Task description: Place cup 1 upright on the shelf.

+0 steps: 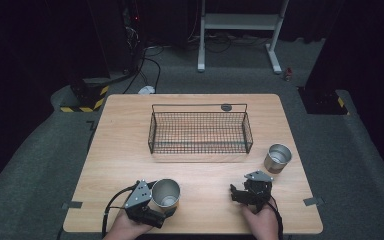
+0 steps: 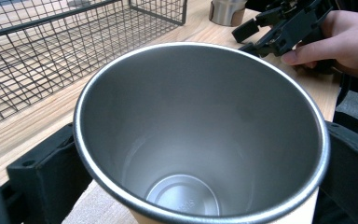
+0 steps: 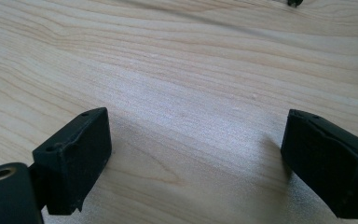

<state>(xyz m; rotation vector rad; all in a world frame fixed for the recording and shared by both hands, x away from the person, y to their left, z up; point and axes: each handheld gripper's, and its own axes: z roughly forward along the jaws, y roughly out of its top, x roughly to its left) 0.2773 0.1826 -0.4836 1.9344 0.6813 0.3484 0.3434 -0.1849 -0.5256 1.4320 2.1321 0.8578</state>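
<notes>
Left tongs (image 1: 166, 204) I have clamped on one steel cup (image 1: 166, 193), right tongs (image 1: 236, 194) spread open, second cup (image 1: 278, 158) far right, one wire basket (image 1: 200, 132) on worktop (image 1: 125, 140).

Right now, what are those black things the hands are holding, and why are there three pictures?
A person holds a tool in each hand, a hand-held gripper with two black jaws that pinch. One picture looks down from above the wooden table. The other two come from small cameras riding on the tools. The left hand-held gripper has its jaws around a shiny metal cup; its camera peers right into that cup. The right hand-held gripper is open with nothing in it, above bare wood. Also on the table: a black wire basket and a second metal cup.
</notes>
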